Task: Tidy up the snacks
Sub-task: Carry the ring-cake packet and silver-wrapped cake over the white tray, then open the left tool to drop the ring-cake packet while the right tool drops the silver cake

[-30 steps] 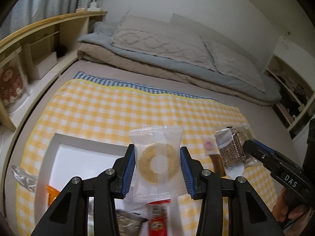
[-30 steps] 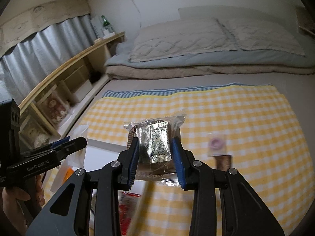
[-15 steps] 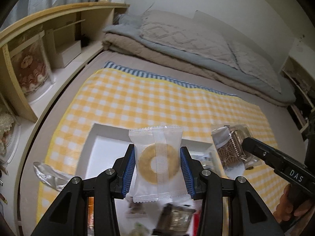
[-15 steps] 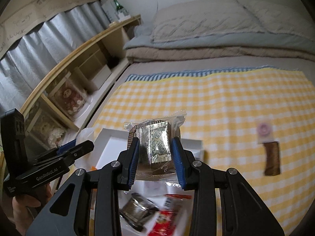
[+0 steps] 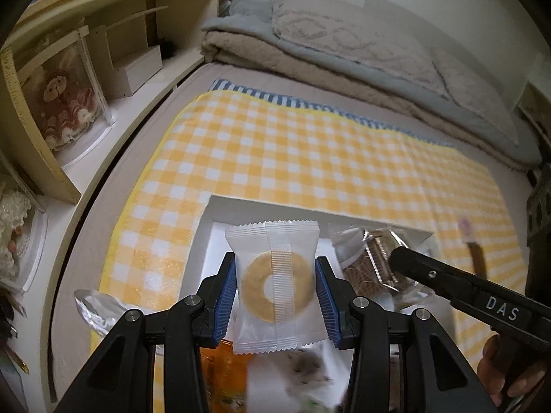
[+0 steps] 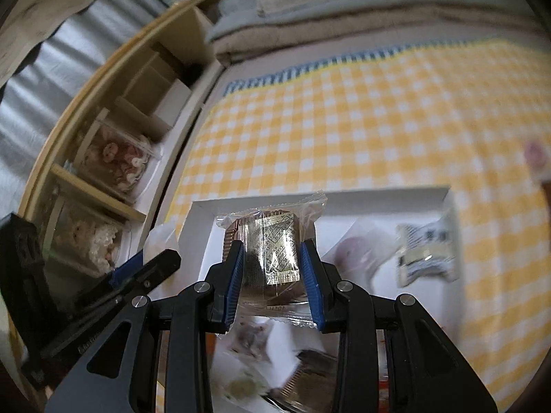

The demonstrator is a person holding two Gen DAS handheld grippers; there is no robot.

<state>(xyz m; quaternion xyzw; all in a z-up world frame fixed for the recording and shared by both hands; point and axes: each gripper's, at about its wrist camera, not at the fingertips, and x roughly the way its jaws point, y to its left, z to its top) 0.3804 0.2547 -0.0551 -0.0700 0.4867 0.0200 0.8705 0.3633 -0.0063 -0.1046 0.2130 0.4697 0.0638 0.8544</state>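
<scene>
My left gripper (image 5: 275,285) is shut on a white packet with a yellow ring biscuit (image 5: 275,284), held over the white box (image 5: 234,203). My right gripper (image 6: 272,268) is shut on a clear packet with a brown cake and a silver sachet (image 6: 275,251), also above the white box (image 6: 378,194). In the left wrist view the right gripper (image 5: 396,258) reaches in from the right with that brown packet (image 5: 368,265). The left gripper's fingers (image 6: 148,268) show at the left of the right wrist view. Several snack packets lie blurred in the box below both grippers.
The box sits on a yellow checked cloth (image 5: 310,158) spread on a bed. A brown stick snack (image 5: 477,258) lies on the cloth to the right. A crumpled clear wrapper (image 5: 96,309) lies left of the box. Wooden shelves (image 5: 51,79) run along the left, folded bedding (image 5: 344,55) at the far end.
Both grippers have moved left and down with their packets, from over the cloth to over the white box. The brown stick snack has slid toward the right edge of both views.
</scene>
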